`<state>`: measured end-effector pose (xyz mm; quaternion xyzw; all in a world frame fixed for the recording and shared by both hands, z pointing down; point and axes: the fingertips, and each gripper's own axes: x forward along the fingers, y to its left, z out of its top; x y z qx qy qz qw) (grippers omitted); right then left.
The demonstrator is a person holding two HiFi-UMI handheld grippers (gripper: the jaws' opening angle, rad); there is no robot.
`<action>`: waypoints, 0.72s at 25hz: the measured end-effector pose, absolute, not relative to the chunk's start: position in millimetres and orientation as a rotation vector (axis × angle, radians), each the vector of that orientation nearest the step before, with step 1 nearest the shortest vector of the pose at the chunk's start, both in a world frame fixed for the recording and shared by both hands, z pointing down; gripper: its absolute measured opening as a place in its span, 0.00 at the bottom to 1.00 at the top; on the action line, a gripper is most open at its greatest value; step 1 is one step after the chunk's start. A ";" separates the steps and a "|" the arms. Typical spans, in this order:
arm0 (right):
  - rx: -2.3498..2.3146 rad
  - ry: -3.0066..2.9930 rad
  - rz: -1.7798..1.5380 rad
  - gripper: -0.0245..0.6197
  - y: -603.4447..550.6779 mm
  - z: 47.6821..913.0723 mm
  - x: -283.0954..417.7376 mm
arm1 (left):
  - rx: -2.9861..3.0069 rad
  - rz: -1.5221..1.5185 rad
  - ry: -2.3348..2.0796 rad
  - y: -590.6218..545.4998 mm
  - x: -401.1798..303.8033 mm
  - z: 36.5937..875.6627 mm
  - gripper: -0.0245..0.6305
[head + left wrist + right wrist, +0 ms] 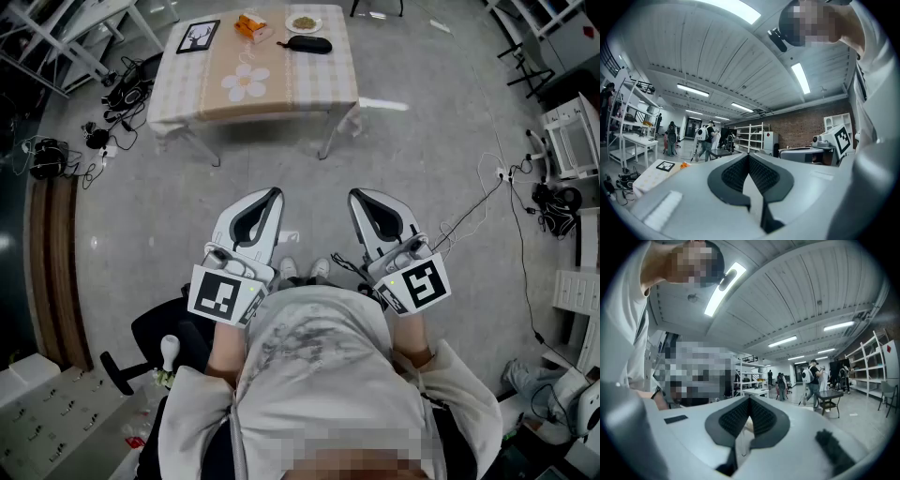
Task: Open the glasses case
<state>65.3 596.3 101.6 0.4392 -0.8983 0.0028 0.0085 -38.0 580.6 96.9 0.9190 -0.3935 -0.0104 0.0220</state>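
The black glasses case lies shut on the far side of a checked table, well ahead of me. My left gripper and right gripper are held side by side close to my body, above the floor and far short of the table. Both point level toward it. In the left gripper view the left gripper has its dark pads pressed together with nothing between them. In the right gripper view the right gripper is shut the same way and holds nothing.
On the table are a framed picture, orange items, a small plate and a flower-shaped mat. Cables and gear lie on the floor at left, more cables at right. A black chair stands by my left side.
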 end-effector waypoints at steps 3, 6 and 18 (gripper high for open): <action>1.364 -2.814 0.002 0.06 597.4 102.0 64.5 | 2.849 -0.026 -1.222 581.8 -36.2 99.3 0.05; 1.358 -2.816 -0.016 0.06 597.4 100.9 63.7 | 2.853 -0.025 -1.223 581.0 -34.5 100.4 0.05; 1.373 -2.814 -0.079 0.06 600.9 97.1 81.5 | 2.857 0.002 -1.264 581.9 -12.7 98.3 0.05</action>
